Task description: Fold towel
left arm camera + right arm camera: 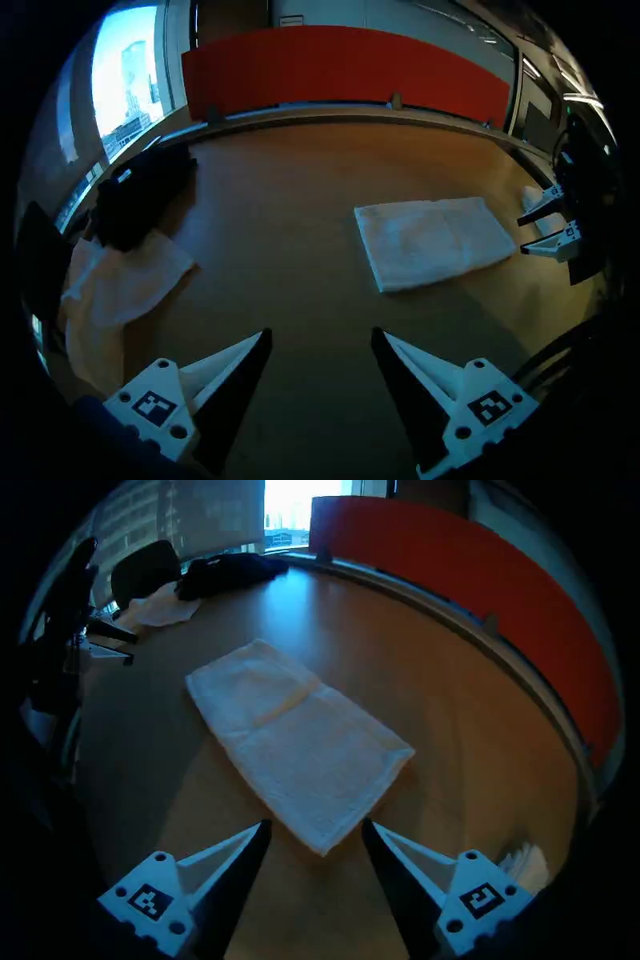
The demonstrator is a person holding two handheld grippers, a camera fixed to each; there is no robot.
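Observation:
A white towel lies folded into a long rectangle on the wooden table. In the left gripper view my left gripper is open over bare wood, well short of the towel, and the right gripper stands open at the towel's right end. From the right gripper view the towel runs away from me, its near corner just ahead of my open right gripper. Far off at the left, the left gripper hangs in the air.
A black garment and a white cloth lie at the table's left edge; both the garment and the cloth sit by a dark chair. A red panel backs the table. A small white object lies near my right finger.

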